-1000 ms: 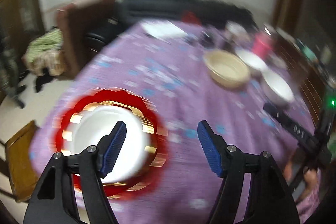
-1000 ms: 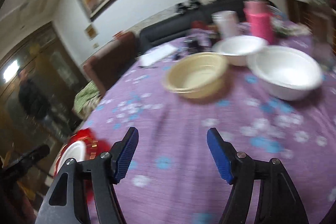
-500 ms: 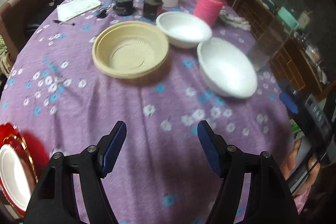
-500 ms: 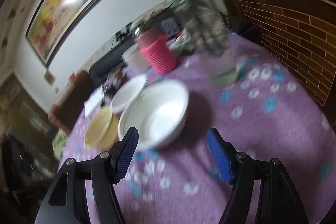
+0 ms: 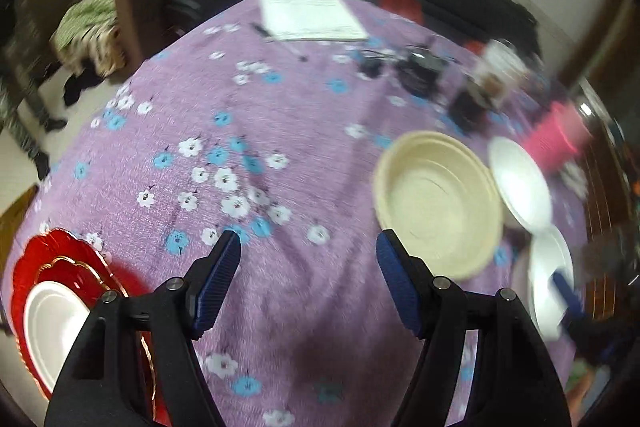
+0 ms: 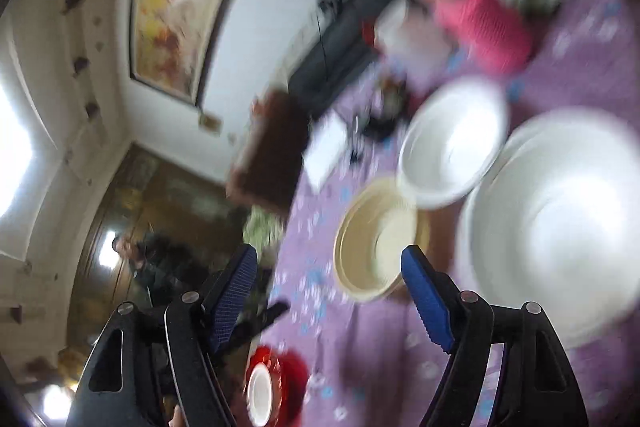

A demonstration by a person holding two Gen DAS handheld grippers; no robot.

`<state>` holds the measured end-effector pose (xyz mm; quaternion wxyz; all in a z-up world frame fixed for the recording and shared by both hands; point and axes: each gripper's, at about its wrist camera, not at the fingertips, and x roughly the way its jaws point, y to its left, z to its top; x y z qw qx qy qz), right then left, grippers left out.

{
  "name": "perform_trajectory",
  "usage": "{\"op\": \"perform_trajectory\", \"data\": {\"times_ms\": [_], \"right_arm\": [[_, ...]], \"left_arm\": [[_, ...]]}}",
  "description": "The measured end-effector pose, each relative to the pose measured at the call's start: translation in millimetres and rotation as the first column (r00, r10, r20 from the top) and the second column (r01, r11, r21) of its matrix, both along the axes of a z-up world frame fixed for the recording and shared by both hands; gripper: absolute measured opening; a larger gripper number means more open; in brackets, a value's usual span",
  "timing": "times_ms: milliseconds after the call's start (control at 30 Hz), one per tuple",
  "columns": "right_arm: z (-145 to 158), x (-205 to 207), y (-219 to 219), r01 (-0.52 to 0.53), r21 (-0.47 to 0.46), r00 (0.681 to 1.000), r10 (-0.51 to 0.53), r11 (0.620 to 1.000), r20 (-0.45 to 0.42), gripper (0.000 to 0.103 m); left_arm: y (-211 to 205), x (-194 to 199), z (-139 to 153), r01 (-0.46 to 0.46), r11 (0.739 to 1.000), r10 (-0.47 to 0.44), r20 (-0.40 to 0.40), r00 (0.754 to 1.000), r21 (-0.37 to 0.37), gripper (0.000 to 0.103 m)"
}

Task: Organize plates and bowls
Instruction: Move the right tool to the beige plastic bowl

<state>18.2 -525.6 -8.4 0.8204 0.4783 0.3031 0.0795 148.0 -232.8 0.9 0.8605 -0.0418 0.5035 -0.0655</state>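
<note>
**Light bowls, best taken by the rim**

The cream bowl (image 5: 438, 205) sits right of centre in the left view, on the purple table (image 5: 280, 131); two white bowls (image 6: 452, 141) stand beside it toward the right edge. All look thin, light and stiff, likely slippery, so pinch a rim edge. A white plate on a red plate (image 5: 60, 267) lies lower left. The left tongs (image 5: 308, 277) tilt steeply down, apart and empty. The right tongs (image 6: 328, 301), rolled sideways, have just been opening, nothing between them.
</note>
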Motion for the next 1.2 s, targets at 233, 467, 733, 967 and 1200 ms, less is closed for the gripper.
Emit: {"op": "perform_trajectory", "data": {"times_ms": [233,467,733,967,1200], "right_arm": [[-45,39,10,0.085,-0.033,0.975,-0.090,0.996,-0.204,0.077],[-59,61,11,0.112,-0.043,0.968,-0.119,0.993,-0.223,0.077],[-55,71,27,0.118,-0.122,0.960,-0.145,0.985,-0.240,0.075],[-56,72,28,0.105,-0.163,0.956,-0.144,0.981,-0.255,0.073],[-62,77,26,0.052,-0.107,0.967,-0.077,0.993,-0.242,0.070]], "left_arm": [[-20,26,-31,-0.073,0.997,0.072,0.021,0.997,0.025,0.070],[-32,48,-44,-0.081,0.996,0.081,0.006,0.997,0.034,0.070],[-19,60,-48,-0.115,0.993,0.115,-0.006,0.993,0.023,0.070],[-29,69,-55,-0.087,0.995,0.089,-0.049,0.995,0.039,0.070],[-29,78,-61,-0.097,0.995,0.098,-0.096,0.990,0.014,0.070]]}}
